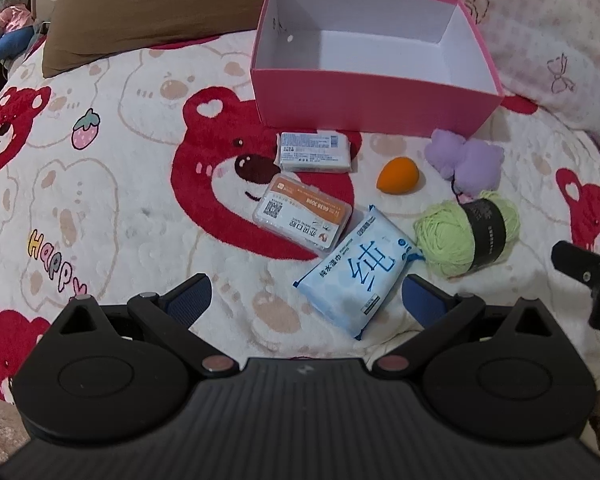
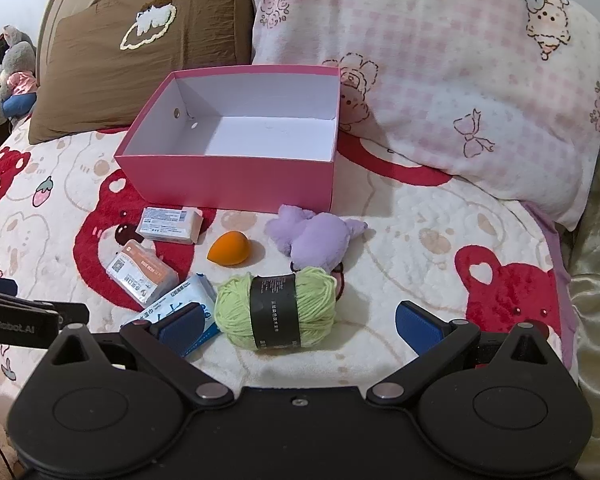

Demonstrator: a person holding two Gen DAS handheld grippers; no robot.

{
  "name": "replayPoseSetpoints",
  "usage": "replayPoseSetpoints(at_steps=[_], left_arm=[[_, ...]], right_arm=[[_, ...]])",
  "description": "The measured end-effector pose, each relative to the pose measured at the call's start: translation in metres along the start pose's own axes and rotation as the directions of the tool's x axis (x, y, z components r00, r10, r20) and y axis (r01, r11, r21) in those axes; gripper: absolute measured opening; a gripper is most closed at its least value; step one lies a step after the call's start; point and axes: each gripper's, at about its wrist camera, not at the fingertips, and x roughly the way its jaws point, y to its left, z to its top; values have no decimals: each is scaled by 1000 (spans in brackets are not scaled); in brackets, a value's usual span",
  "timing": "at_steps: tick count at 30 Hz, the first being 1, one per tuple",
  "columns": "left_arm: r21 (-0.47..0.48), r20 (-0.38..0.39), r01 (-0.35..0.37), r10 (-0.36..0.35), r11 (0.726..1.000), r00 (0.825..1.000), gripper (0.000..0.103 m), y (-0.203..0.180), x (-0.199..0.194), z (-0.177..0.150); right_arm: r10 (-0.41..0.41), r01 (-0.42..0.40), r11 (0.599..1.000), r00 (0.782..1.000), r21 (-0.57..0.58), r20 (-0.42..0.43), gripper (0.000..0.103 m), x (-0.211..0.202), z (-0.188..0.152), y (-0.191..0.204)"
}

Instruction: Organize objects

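An empty pink box (image 1: pixel 364 104) (image 2: pixel 228 176) stands open on the bed. In front of it lie a grey-white packet (image 1: pixel 314 152) (image 2: pixel 170 225), an orange-labelled clear case (image 1: pixel 302 211) (image 2: pixel 140 278), a blue wipes pack (image 1: pixel 358 270) (image 2: pixel 188 306), an orange sponge egg (image 1: pixel 398 176) (image 2: pixel 228 254), a purple plush (image 1: pixel 466 160) (image 2: pixel 316 236) and a green yarn ball (image 1: pixel 466 236) (image 2: pixel 276 312). My left gripper (image 1: pixel 306 300) is open, hovering just short of the wipes pack. My right gripper (image 2: pixel 300 322) is open with the yarn ball between its fingers, not clamped.
The bed has a bear-print blanket (image 1: pixel 100 184) (image 2: pixel 440 248). A brown pillow (image 1: pixel 156 12) (image 2: pixel 140 60) and a pink checked pillow (image 2: pixel 440 68) lie behind the box. Stuffed toys (image 1: pixel 4 16) sit at the far left. The right gripper's body (image 1: pixel 588 280) shows at the left view's edge.
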Motion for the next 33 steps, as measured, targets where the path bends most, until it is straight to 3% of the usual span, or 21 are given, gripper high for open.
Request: replayPoseSetpoints(at_steps=[22,33], left_arm=[[-70,31,19,-17,997,999,103,10,4,-3],[-18,47,0,1,1000,999,103,2,-6,-2]], right_arm=[[5,-6,1000,1000,-23,-15,103,0,-4,4],[3,-3,1000,1000,-23,-3,103,-5,-3,3]])
